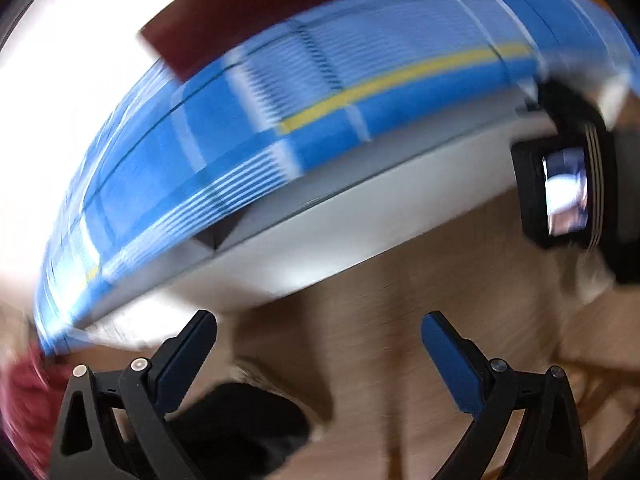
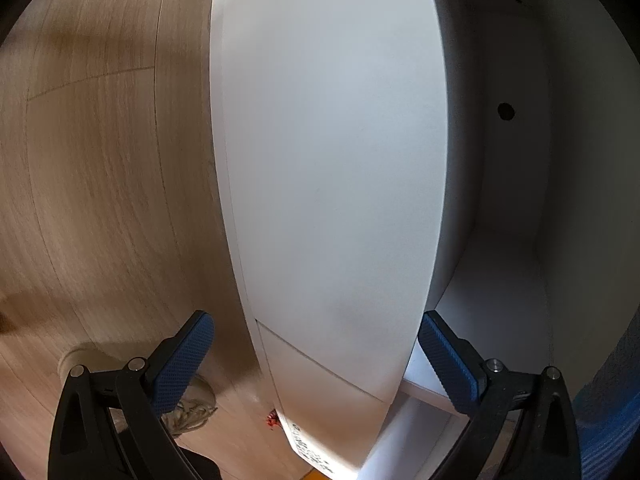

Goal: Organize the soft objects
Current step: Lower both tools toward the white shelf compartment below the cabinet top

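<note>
My left gripper (image 1: 320, 356) is open and empty; its view is blurred by motion. It points at a bed with a blue plaid cover (image 1: 320, 112) with a yellow stripe, on a white frame (image 1: 288, 252). A dark red cloth (image 1: 248, 12) lies on the bed's far side, and something red (image 1: 20, 392) shows at the left edge. My right gripper (image 2: 316, 356) is open and empty, its fingers either side of a white cabinet door (image 2: 332, 160) seen edge-on. It also shows at the right of the left wrist view (image 1: 568, 184).
A white cabinet compartment (image 2: 512, 280) stands open to the right of the door. Wooden floor (image 2: 100, 160) lies to the left. A person's shoe (image 2: 192, 408) is on the floor below the right gripper. A dark shape (image 1: 240, 420) sits low between the left fingers.
</note>
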